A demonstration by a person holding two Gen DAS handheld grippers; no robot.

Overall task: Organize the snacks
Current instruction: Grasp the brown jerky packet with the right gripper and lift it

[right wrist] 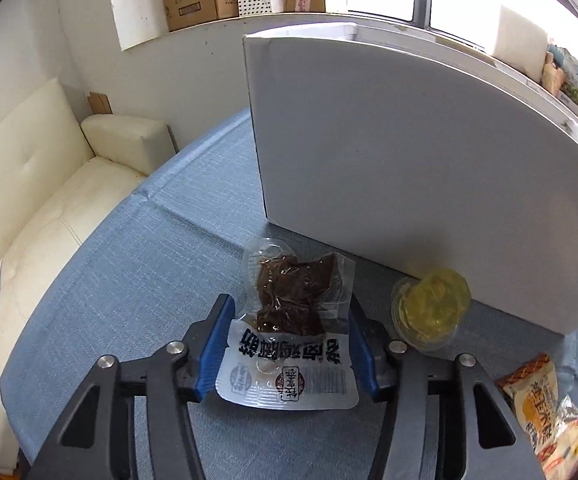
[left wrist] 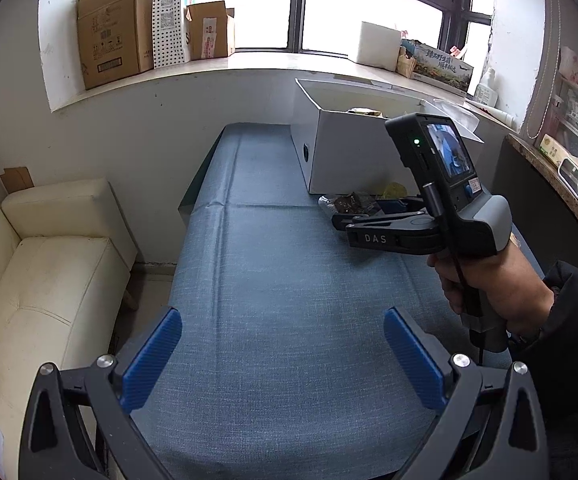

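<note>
A clear vacuum pack of dark braised meat point(right wrist: 289, 320) lies on the blue tablecloth, between the blue fingers of my right gripper point(right wrist: 289, 320). The pads sit against the pack's two sides. A yellow jelly cup point(right wrist: 433, 308) stands just right of it, against the white cardboard box point(right wrist: 409, 160). An orange-and-white snack bag point(right wrist: 541, 412) lies at the far right. In the left wrist view my right gripper point(left wrist: 345, 216) is down at the pack point(left wrist: 355, 202) by the box point(left wrist: 345, 152). My left gripper point(left wrist: 283, 356) is open and empty over bare cloth.
The blue-clothed table point(left wrist: 273, 280) stands against a white wall under a window sill holding cardboard boxes point(left wrist: 113, 28). A cream sofa point(left wrist: 49, 272) is at the left. A dark counter with clutter point(left wrist: 561, 176) is at the right.
</note>
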